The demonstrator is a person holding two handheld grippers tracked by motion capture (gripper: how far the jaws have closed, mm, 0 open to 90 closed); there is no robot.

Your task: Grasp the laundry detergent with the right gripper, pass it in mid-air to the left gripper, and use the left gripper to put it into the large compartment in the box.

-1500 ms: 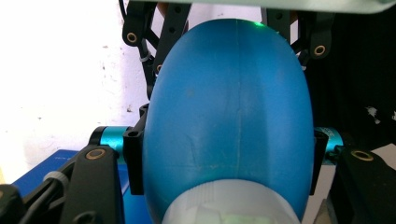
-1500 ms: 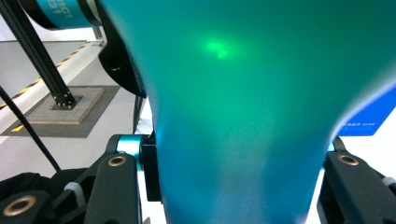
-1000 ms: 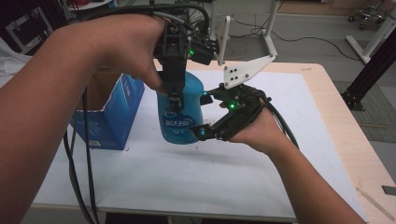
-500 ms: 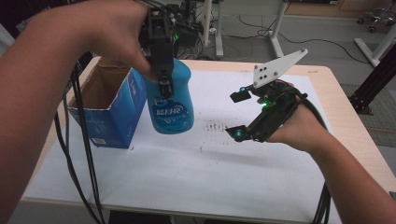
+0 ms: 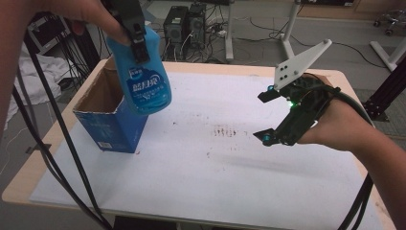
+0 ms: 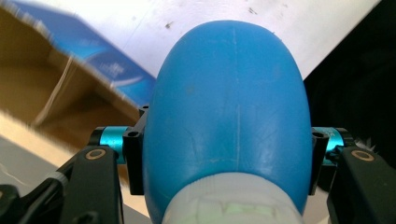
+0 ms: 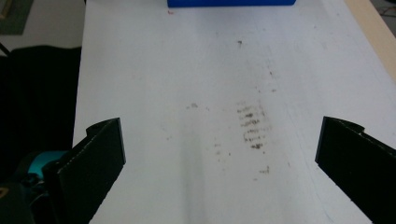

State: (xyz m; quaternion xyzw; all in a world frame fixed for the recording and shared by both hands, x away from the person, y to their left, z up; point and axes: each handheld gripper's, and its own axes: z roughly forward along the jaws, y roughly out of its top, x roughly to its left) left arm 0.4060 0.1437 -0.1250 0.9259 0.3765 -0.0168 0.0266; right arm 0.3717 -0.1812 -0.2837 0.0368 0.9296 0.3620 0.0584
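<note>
Two steps look left, lowering and releasing, since the left gripper [image 5: 136,36] clamps the blue bottle [image 5: 143,79] tilted in the air just above the open cardboard box [image 5: 112,124], while the right gripper [image 5: 287,115], well apart from the box, gapes wide and empty.

The blue bottle [image 5: 143,72] is carrying a front label with large white Chinese characters; they are showing too small and tilted to be read with certainty. The blue cardboard box [image 5: 112,129] is bearing small white print on its side, which is not resolving into legible text.
</note>
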